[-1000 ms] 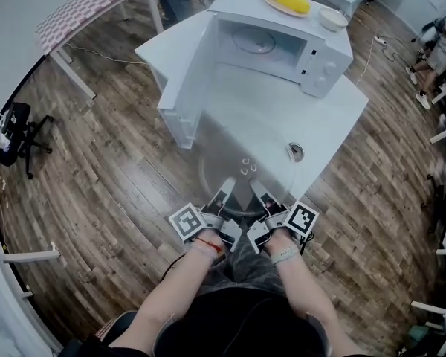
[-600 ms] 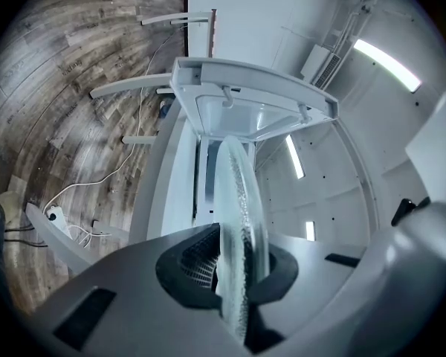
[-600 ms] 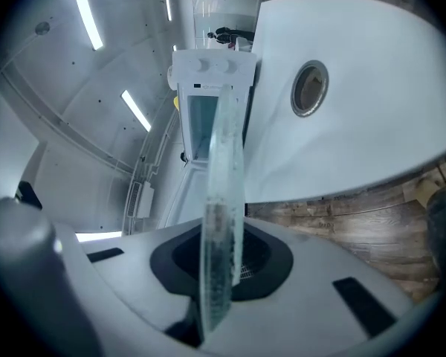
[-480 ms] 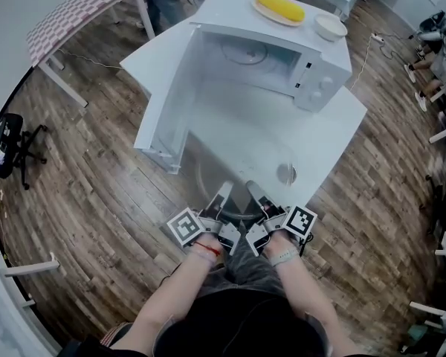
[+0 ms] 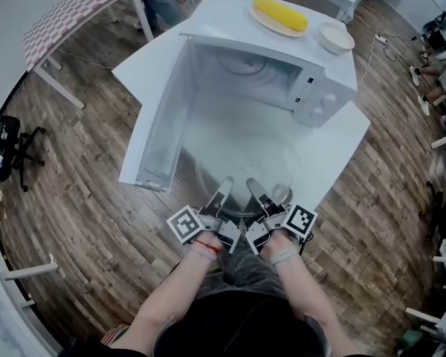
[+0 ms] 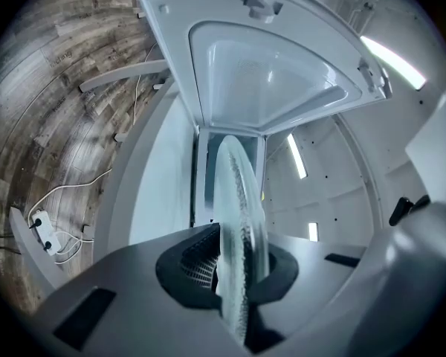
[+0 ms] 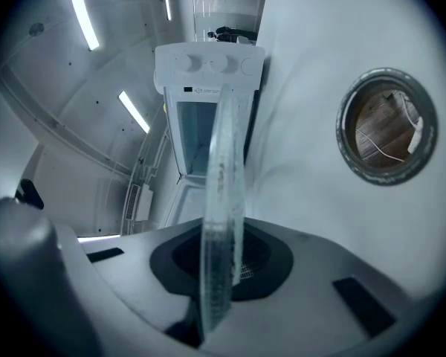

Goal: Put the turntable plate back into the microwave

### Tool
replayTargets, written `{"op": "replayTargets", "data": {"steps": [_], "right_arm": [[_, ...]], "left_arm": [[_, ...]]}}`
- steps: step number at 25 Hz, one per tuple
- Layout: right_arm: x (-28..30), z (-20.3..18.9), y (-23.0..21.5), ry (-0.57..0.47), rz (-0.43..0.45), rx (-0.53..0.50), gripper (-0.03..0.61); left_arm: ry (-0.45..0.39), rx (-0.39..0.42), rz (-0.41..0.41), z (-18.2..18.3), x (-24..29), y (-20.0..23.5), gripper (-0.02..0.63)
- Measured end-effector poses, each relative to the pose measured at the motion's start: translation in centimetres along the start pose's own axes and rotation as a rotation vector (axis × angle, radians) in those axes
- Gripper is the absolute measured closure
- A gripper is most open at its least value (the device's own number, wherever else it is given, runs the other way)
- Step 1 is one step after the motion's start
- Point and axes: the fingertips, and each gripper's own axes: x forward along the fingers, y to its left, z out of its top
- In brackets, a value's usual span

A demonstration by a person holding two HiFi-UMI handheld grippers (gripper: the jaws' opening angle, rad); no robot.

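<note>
A white table (image 5: pixel 340 141) carries the open microwave (image 5: pixel 323 99) straight ahead of both grippers, its door (image 5: pixel 160 121) swung out on the left gripper's side. The clear glass plate (image 5: pixel 241 162) is held just in front of the oven's mouth. The left gripper (image 5: pixel 224 187) and right gripper (image 5: pixel 253 186), side by side, each clamp its near rim.

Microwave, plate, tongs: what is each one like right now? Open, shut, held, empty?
Door: wide open.
Microwave: no plate inside yet.
Plate: held by its near rim, outside, in front of the opening.
Left tongs: shut on the plate.
Right tongs: shut on the plate.
</note>
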Motion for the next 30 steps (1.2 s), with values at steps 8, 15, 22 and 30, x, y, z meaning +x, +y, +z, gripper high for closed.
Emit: {"op": "replayTargets", "data": {"steps": [8,15,22,30], "right_arm": [[2.2,2.4,-0.5,0.012,0.009,0.007,0.535],[3.7,4.4,-1.1,0.035,0.010,0.009,0.535],[5.0,5.9,-1.3,0.055,0.018,0.011,0.535],[6.4,7.1,-1.3,0.049,0.033,0.011,0.535]], "left_arm": [[-0.013,0.004,-0.002,1.2,3.0,0.7,0.583],[-0.037,0.008,0.000,1.9,5.2,1.2,0.583],[-0.052,0.030,0.002,2.7,6.8,1.5,0.583],[-0.046,0.035,0.001,3.5,8.5,1.7,0.583]]}}
